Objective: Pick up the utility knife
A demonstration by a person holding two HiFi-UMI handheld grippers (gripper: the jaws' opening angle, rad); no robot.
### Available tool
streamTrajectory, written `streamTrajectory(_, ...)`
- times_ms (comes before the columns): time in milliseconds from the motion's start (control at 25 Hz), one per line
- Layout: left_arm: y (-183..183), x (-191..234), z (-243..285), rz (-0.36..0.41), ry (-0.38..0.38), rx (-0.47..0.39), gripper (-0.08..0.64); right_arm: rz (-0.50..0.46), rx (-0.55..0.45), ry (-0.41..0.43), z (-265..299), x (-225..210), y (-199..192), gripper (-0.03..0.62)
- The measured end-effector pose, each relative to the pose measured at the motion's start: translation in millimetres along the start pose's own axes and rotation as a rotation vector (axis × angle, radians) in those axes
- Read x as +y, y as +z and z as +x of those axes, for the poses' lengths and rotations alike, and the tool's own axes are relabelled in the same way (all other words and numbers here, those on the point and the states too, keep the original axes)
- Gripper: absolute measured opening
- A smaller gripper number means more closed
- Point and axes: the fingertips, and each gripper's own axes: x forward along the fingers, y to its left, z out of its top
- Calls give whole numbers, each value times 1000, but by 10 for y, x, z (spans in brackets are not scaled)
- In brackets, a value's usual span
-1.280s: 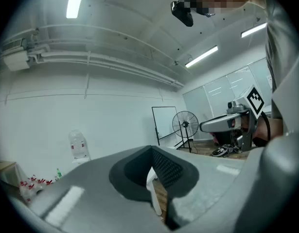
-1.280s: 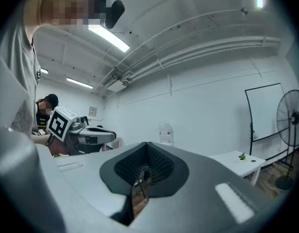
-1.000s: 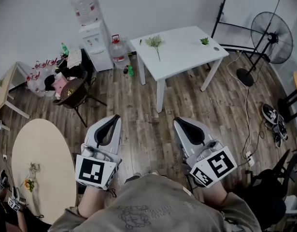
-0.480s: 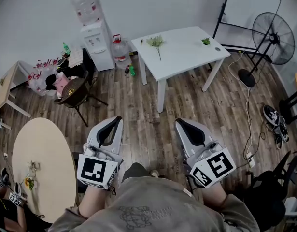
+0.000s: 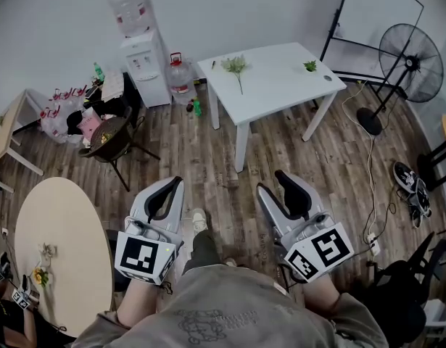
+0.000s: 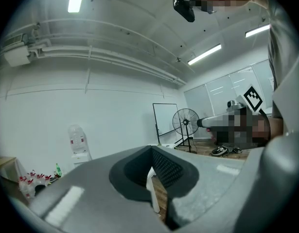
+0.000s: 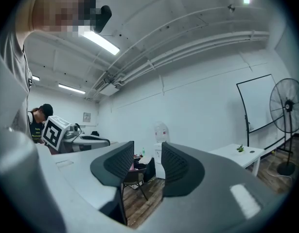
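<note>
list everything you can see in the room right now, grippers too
table: one, white, far centre
plant sprigs: two, green, on that table
water dispenser: one, white, by the far wall, left of the table
water jug: one, clear with red cap, on the floor beside the dispenser
fan: one, black, far right
round table: one, beige, near left
chair: one, brown, left of centre
shoes: a pair, dark, on the floor at right
utility knife: none in view
left gripper: one, grey, jaws together, empty
right gripper: one, grey, jaws apart, empty
</note>
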Motion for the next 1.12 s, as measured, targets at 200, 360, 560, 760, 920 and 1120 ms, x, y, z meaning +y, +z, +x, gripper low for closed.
streamTrajectory(200,-42,242,221,-6,-4,5,0,12,13,-3,323,-140,-24,193)
streamTrajectory(360,-119,516,493,-17,-6,6,0,4,34,-2,677,-273,-70,193)
streamTrajectory(560,-165,990,887,-24,-17,10,0,1,72,-8,1243,-437,-109,193)
streamTrajectory(760,-191,1546,1348,-35,-38,25,0,2,101,-12,1908,-589,-72,196)
streamTrajectory(920,-260,1966,1755,-36,-75,40,0,11,127,-34,2471,-758,-96,196)
streamTrajectory(1120,-319,2593,2168,-39,-87,49,0,8,155,-55,3230,-924,-137,196)
